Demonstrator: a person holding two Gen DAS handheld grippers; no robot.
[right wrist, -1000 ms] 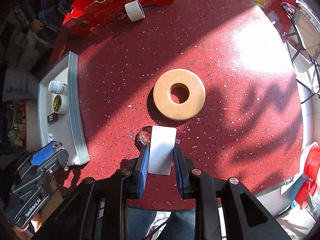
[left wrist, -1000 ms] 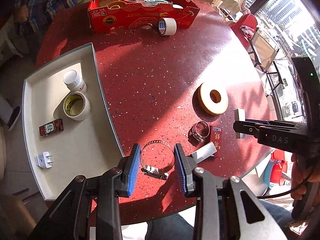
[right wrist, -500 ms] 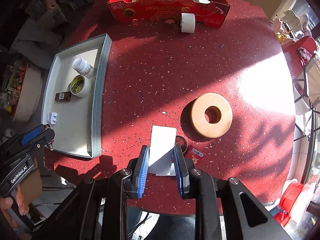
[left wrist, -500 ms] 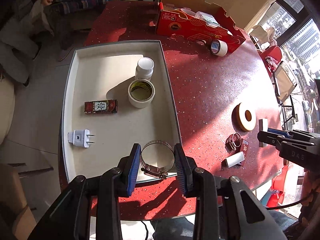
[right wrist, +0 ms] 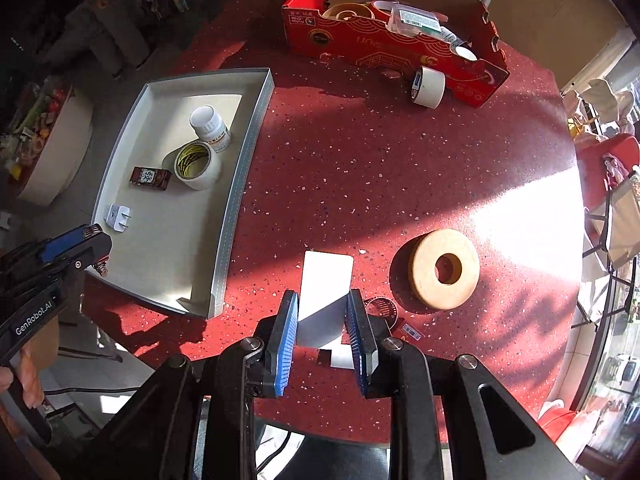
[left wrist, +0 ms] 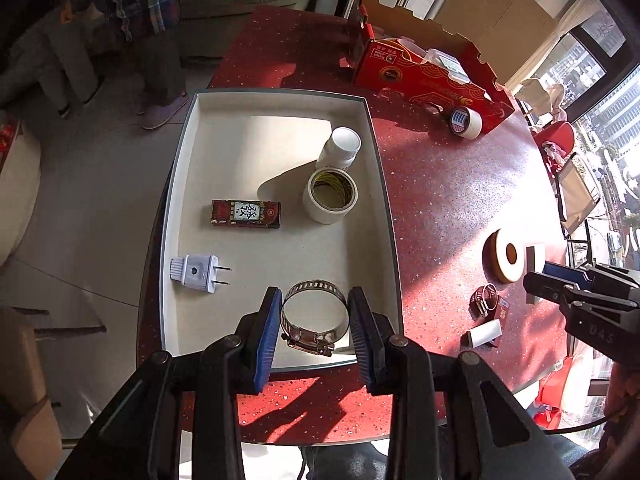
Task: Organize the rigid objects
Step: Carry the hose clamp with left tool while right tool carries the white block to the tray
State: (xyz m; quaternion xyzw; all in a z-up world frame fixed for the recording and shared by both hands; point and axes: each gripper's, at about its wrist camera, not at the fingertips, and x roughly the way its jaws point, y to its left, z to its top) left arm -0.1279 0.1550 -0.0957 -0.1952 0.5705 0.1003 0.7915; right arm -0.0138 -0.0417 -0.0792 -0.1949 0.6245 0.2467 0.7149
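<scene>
Left hand-held gripper [left wrist: 315, 326] clamps hose clamp [left wrist: 313, 317]; right [right wrist: 322, 330] clamps white card [right wrist: 325, 293].

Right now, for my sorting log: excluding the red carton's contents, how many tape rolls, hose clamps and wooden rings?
Tape rolls: 2 (tray roll, carton-side roll)
Hose clamps: 2 (large clamp, small clamp)
Wooden ring: 1
Total: 5

- My left wrist cam looks down from high up, straight over the white tray [left wrist: 276, 128] at the table [left wrist: 448, 200] edge.
- Right wrist cam sits high too, facing mid-table toward the red box [right wrist: 396, 52].
- Both views share the tray, box and wooden ring [right wrist: 445, 267].
</scene>
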